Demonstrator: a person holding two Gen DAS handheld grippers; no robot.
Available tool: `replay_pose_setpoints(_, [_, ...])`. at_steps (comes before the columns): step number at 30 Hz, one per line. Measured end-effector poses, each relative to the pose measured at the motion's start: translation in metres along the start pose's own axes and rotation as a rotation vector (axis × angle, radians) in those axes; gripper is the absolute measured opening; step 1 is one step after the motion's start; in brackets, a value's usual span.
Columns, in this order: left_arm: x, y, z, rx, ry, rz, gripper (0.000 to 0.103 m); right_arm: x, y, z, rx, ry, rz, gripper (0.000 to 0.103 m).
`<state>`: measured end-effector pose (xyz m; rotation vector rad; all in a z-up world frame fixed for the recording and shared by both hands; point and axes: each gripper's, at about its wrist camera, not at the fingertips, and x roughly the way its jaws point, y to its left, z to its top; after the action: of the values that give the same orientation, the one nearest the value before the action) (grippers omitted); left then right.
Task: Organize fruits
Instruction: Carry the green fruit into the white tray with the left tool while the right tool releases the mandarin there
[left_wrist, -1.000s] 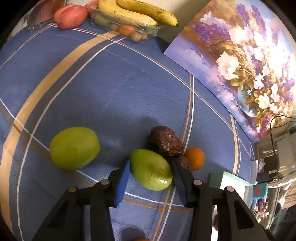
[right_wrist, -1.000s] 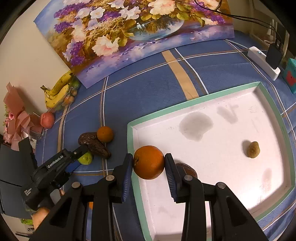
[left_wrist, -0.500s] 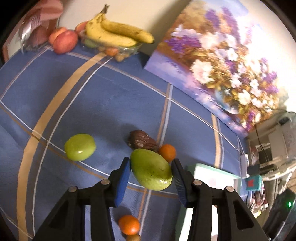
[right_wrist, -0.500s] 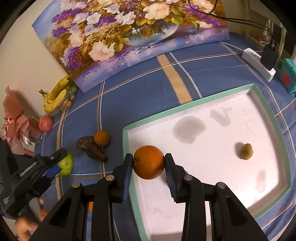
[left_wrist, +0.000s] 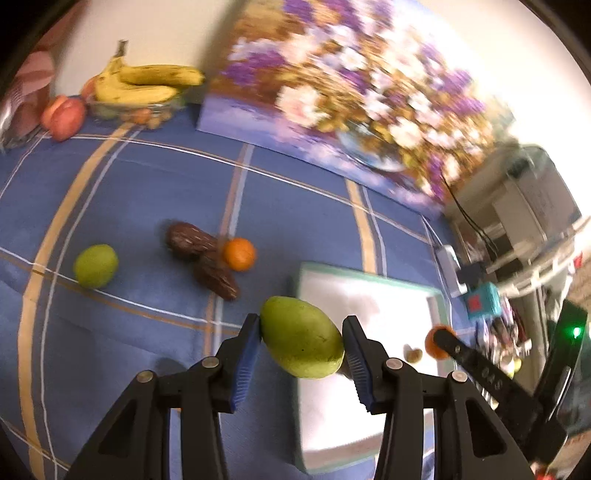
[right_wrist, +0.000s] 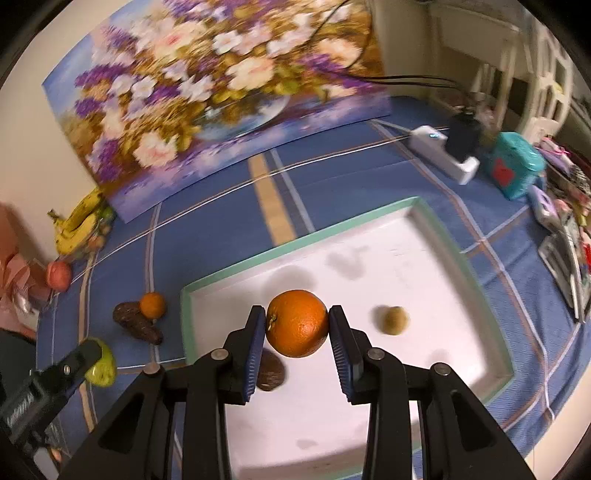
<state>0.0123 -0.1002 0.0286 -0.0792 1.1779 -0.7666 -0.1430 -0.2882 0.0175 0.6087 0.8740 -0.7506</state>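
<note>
My left gripper (left_wrist: 301, 341) is shut on a green mango (left_wrist: 301, 338), held in the air just left of the white tray (left_wrist: 332, 288) with its mint-green rim. My right gripper (right_wrist: 297, 325) is shut on an orange (right_wrist: 297, 323) above the tray (right_wrist: 251, 264). On the tray's floor lie a small tan fruit (right_wrist: 395, 320) and a brown one (right_wrist: 271, 374) half hidden under the right fingers. A second green fruit (left_wrist: 96, 266), two brown fruits (left_wrist: 188, 242) and a small orange (left_wrist: 239, 254) lie on the blue cloth. The left gripper (right_wrist: 96, 359) with its mango shows at lower left in the right wrist view.
Bananas (left_wrist: 147, 83) in a clear dish and a red fruit (left_wrist: 62, 117) sit at the far left by the wall. A flower painting (right_wrist: 207, 92) leans at the back. A white power strip (right_wrist: 441, 151), a teal box (right_wrist: 515, 166) and clutter line the right side.
The left gripper has lifted the green mango off the cloth and carried it right, toward the tray. The right gripper has risen with the orange and shifted further over the tray.
</note>
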Motion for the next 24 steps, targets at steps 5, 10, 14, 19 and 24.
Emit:
replay_pose_setpoints(5, [0.010, -0.029, -0.024, 0.086, 0.056, -0.027, 0.048, -0.015, -0.026, -0.003, 0.036, -0.041, -0.053, 0.036])
replay_pose_setpoints(10, [0.027, -0.053, -0.046, 0.162, 0.125, -0.031, 0.048, -0.022, -0.044, -0.005, 0.067, -0.048, -0.071, 0.037])
replay_pose_setpoints(14, [0.044, -0.063, -0.057, 0.208, 0.172, 0.004, 0.048, -0.006, -0.047, -0.006, 0.063, 0.015, -0.051, 0.037])
replay_pose_setpoints(19, [0.071, -0.060, -0.068, 0.202, 0.267, 0.040, 0.048, 0.024, -0.042, -0.013, 0.023, 0.114, -0.067, 0.037])
replay_pose_setpoints(24, [0.090, -0.056, -0.078, 0.202, 0.330, 0.085, 0.048, 0.050, -0.041, -0.023, 0.000, 0.199, -0.091, 0.037])
